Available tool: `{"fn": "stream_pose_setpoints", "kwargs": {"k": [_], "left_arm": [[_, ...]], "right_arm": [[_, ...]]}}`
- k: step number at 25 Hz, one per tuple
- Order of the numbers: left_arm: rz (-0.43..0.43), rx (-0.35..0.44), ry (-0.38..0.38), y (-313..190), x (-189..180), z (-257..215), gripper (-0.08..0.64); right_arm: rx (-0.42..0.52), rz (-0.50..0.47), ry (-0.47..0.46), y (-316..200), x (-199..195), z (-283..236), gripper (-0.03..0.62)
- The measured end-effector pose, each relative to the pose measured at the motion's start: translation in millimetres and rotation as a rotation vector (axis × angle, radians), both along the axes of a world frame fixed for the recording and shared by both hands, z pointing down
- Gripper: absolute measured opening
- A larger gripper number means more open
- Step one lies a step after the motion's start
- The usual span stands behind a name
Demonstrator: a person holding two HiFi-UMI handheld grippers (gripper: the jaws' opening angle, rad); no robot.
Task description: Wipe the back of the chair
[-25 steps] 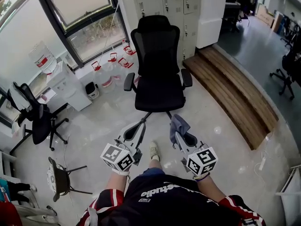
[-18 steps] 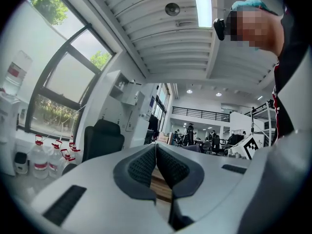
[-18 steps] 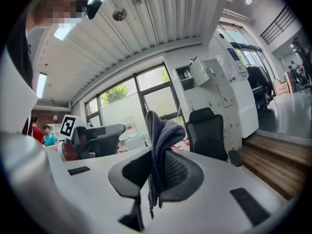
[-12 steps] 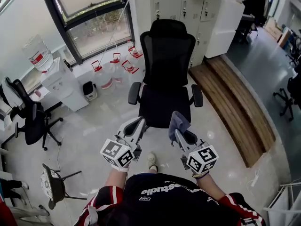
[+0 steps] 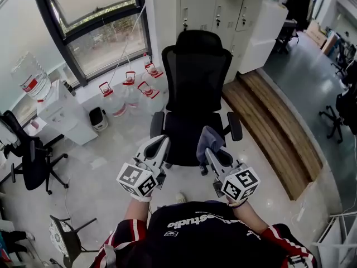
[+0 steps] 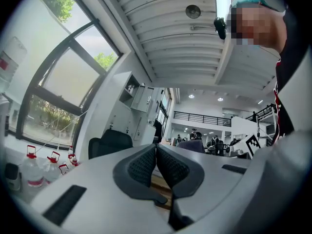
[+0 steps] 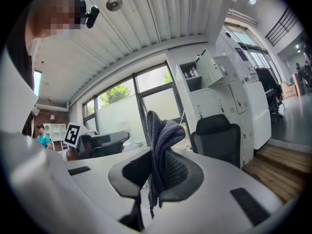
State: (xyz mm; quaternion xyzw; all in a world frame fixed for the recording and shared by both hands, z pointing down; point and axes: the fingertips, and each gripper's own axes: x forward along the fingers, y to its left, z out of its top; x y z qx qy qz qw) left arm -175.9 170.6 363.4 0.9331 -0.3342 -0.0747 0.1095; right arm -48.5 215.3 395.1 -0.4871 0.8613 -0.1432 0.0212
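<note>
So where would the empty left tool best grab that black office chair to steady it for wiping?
Probably the office chair's armrest nearest the left tool: a narrow pad jutting forward, thin enough for two jaws. Come down from above, jaws astride it, after opening them, since they're shut now. The broad mesh backrest offers no pinchable edge head-on.

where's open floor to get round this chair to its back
Widest bare floor lies left of the chair, before the white cabinet. A narrow strip separates chair and wooden step. Crowded: water jugs by the window, lockers close behind.
</note>
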Motion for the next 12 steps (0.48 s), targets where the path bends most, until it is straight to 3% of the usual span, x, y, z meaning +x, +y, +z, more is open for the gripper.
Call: {"fn": "stream_pose_setpoints", "kwargs": {"k": [12], "left_arm": [[0.011, -0.024, -0.021, -89.3, 20.9, 11.1, 0.025]], "right_arm": [[-0.031, 0.006, -0.032, -96.8, 27.7, 12.8, 0.060]]}}
